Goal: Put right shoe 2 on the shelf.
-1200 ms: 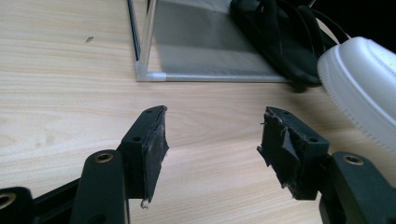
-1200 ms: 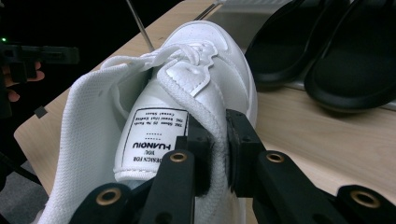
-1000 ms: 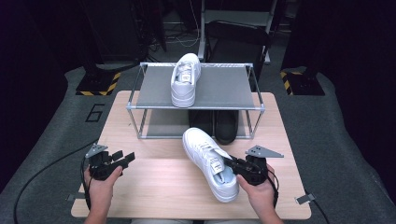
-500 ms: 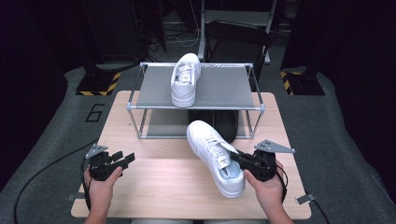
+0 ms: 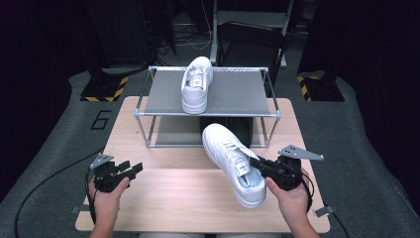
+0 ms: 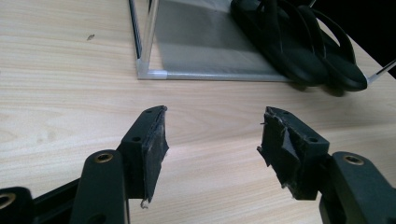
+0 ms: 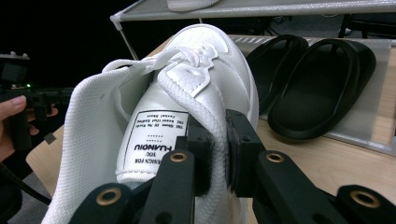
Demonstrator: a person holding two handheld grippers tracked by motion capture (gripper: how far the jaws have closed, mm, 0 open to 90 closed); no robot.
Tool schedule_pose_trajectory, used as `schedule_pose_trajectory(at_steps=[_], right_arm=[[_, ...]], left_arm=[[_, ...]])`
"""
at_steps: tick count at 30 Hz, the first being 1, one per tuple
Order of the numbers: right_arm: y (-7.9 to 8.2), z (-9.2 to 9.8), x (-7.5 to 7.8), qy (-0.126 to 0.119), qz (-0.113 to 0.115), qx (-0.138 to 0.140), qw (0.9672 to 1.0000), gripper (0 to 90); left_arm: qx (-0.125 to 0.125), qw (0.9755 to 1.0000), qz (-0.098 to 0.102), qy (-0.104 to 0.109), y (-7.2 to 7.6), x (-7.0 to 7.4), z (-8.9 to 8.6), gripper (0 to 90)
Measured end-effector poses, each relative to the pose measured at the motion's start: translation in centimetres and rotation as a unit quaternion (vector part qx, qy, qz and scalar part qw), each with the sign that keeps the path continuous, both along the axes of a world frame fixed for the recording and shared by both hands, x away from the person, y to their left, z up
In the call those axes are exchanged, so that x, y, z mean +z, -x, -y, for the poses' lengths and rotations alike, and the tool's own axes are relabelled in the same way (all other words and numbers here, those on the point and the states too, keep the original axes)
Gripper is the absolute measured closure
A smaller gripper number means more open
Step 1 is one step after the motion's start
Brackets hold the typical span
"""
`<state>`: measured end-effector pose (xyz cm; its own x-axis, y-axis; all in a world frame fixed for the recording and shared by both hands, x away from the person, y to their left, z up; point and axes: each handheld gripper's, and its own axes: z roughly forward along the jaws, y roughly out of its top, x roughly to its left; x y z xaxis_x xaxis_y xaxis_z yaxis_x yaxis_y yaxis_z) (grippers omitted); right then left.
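Two hand-held grippers sit low in the high view. The right hand-held gripper (image 5: pixel 257 166), at lower right, has its jaws pinched on the tongue and collar edge of a white sneaker (image 5: pixel 233 161); in the right gripper view the jaws (image 7: pixel 217 140) clamp the padded fabric beside a printed label. That sneaker lies just right of centre frame, toe toward the rack, and it looks tilted with the heel raised, though the high view is too soft to be sure. The left hand-held gripper (image 5: pixel 130 171), at lower left, has its jaws spread wide with nothing between them; in the left gripper view (image 6: pixel 212 140) only bare wood shows in the gap. The wooden bench (image 5: pixel 163 198) carries both. Toward the upper centre stands a metal rack (image 5: pixel 233 91) with a grey shelf, and a second white sneaker (image 5: pixel 196 83) rests on its top. Black sandals (image 7: pixel 317 84) lie under the rack on its lower level.
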<state>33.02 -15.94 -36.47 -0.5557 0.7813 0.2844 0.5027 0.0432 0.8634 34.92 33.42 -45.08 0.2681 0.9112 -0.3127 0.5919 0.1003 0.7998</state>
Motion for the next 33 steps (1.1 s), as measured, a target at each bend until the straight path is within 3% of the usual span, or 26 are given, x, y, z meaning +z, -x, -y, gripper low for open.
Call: schedule_pose_trajectory(at_steps=[6,16,22,33], right_arm=[[0.2,0.9,1.4,-0.013,0.002,-0.001,0.9999,81.2],[-0.1,2.1,3.9,-0.009,0.015,-0.013,0.9998,81.2],[-1.0,2.4,5.3,-0.014,0.020,-0.022,0.9994,81.2],[-3.0,2.2,6.3,-0.023,0.019,-0.035,0.9990,81.2]], left_arm=[[0.002,1.0000,-0.001,0.001,0.0,0.0,0.0,39.8],[0.000,1.0000,0.004,0.000,0.0,-0.1,0.1,39.8],[0.001,1.0000,-0.002,0.003,0.0,-0.1,0.1,39.8],[0.002,1.0000,-0.003,0.003,0.0,-0.2,-0.1,39.8]])
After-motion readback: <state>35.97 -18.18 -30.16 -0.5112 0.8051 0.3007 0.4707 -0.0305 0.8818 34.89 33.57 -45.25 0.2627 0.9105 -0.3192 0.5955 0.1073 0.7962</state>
